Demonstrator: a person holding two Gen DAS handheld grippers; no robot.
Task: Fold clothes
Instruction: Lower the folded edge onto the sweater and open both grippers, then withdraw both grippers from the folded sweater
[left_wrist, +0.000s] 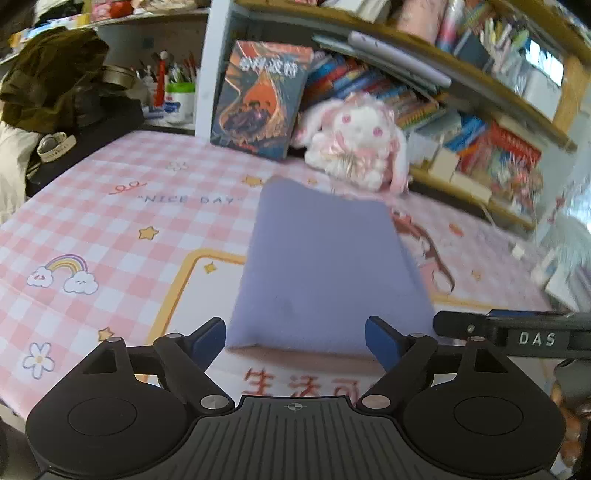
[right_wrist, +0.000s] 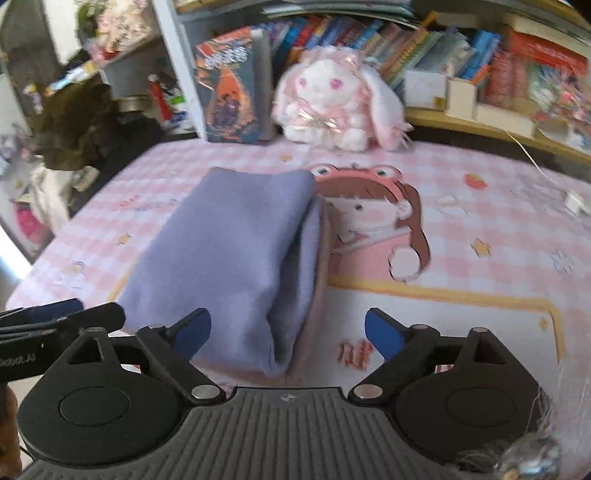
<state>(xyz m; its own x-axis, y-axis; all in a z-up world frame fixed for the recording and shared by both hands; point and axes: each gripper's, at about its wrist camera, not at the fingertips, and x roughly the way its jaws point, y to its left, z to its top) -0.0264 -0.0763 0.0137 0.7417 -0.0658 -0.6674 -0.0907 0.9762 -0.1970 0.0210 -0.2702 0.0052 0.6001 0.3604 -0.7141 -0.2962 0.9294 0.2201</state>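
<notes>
The folded lavender fleece garment (left_wrist: 325, 266) lies on the pink checked tablecloth (left_wrist: 110, 221), near the middle. Behind it sits the white-and-pink plush rabbit (left_wrist: 354, 147), with the upright illustrated book (left_wrist: 258, 99) just to the rabbit's left and the wooden shelf of books (right_wrist: 461, 74) at its back. The left gripper (left_wrist: 295, 336) hovers at the cloth's near edge; the right gripper (right_wrist: 288, 328) hovers by its near right corner, beside the left one.

pink checked tablecloth (left_wrist: 110, 206), crowded bookshelf (left_wrist: 480, 122)
</notes>
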